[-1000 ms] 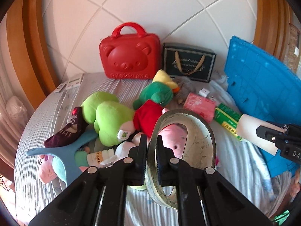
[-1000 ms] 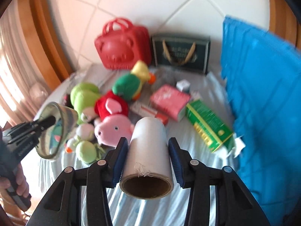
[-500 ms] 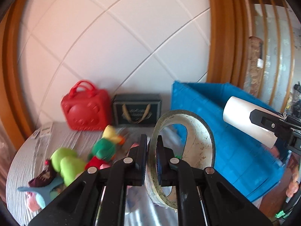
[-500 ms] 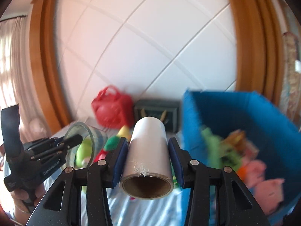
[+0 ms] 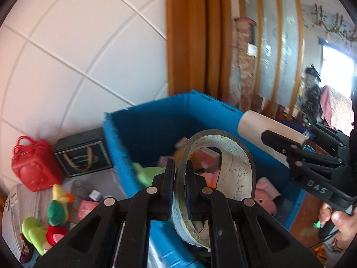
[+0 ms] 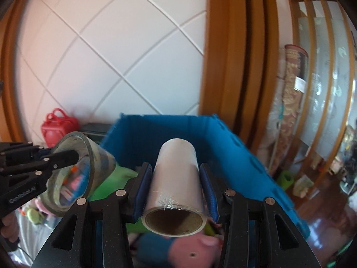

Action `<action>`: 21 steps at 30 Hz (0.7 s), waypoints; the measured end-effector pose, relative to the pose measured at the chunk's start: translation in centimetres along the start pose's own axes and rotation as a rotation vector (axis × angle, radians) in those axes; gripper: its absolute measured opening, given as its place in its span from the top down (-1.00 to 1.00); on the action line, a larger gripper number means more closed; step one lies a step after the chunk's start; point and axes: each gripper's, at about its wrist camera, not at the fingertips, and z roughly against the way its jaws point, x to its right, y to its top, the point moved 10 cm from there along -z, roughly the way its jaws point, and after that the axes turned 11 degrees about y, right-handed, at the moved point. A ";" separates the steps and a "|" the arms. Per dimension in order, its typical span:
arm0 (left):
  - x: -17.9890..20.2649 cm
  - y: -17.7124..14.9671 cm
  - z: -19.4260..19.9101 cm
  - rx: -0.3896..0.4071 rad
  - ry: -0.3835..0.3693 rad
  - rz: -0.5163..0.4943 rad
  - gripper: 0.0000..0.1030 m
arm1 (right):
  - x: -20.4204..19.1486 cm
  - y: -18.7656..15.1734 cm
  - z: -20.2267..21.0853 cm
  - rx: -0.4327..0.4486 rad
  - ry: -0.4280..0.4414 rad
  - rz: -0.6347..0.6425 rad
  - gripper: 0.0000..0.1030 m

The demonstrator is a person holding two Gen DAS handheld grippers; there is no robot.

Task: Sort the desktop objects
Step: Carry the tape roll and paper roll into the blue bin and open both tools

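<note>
Toys [image 5: 266, 188] in bin [image 5: 145, 120]; case [image 5: 33, 169] & box [image 5: 83, 154] left.

You had white tiled wall [image 5: 73, 51] behind, orange wooden frame [image 5: 189, 35] beside it, frosted glass partition [image 6: 328, 71] at right, rolled patterned rug [image 6: 290, 102] standing against that partition.

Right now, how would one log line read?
left gripper: shut on tape roll | right gripper: shut on film roll | both over blue bin

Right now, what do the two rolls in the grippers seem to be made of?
Tape ring: glossy clear plastic film, see-through in the right wrist view, edge scuffed. White roll: smooth, slightly shiny film, perhaps plastic, wound on a brown cardboard core.
</note>
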 end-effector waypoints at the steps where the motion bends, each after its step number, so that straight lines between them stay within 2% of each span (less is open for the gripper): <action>1: 1.4 0.0 -0.8 -0.019 -0.010 -0.028 0.83 | 0.9 -0.4 -0.2 -0.010 -0.019 -0.001 0.15; 7: 6.5 -0.9 -3.6 -0.100 -0.049 -0.144 0.83 | 5.8 -3.2 -1.4 -0.059 -0.057 -0.032 0.15; 11: 7.8 -1.2 -4.8 -0.130 -0.056 -0.184 0.83 | 8.1 -4.2 -3.2 -0.086 -0.068 -0.049 0.15; 17: 7.4 -1.5 -5.6 -0.155 -0.061 -0.179 0.83 | 9.5 -5.6 -5.1 -0.137 -0.079 -0.088 0.15; 21: 7.1 -1.6 -6.0 -0.167 -0.050 -0.178 0.83 | 9.4 -5.7 -5.0 -0.141 -0.078 -0.083 0.16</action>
